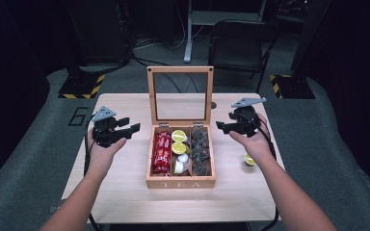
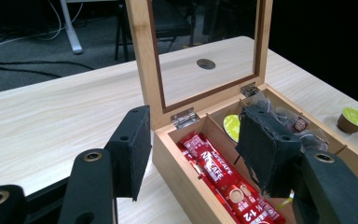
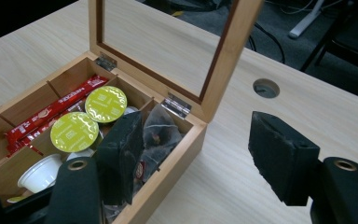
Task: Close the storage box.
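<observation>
Three green-lidded capsules: two in the tea box [image 1: 180, 183], one [image 1: 250, 159] outside.

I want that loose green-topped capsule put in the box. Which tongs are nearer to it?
Right. The right tongs hover just above the capsule; the left tongs are across the tea box.

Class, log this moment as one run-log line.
tea box: lid up | left gripper: open, empty | right gripper: open, empty | capsule: on table

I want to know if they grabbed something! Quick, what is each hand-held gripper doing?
Left hand-held gripper: open, holding nothing, beside the tea box.
Right hand-held gripper: open, holding nothing.
</observation>
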The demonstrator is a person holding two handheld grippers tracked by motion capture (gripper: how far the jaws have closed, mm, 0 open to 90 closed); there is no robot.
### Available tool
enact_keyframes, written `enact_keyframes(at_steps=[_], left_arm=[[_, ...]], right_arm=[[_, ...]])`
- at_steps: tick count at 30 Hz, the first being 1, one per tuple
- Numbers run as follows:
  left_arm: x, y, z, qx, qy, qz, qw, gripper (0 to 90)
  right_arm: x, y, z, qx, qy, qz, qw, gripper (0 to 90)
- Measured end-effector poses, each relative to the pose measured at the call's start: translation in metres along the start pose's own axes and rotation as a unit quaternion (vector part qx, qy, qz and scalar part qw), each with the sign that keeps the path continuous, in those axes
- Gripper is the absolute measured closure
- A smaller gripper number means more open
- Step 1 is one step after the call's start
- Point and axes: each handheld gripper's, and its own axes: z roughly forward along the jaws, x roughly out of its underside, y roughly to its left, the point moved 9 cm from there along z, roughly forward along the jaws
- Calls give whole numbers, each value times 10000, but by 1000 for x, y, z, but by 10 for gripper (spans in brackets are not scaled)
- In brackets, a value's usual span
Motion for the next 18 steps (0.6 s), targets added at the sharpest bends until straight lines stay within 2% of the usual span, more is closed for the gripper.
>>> enact_keyframes(at_steps=[5,9,13,18], left_arm=[[1,-1,3,47,43,-7,10000,431],[2,-1,4,70,97,-18,9999,425],[2,-2,6,77,111,-17,9999,425],[0,-3,6,109,57,8,9999,425]], right_arm=[[-7,3,11,0,15,-185,9998,348],[-14,3,19,-17,30,-181,9998,347],[-22,1,25,-60,-11,-49,10000,347],[-30,-2,32,-77,-111,-107,9999,349]])
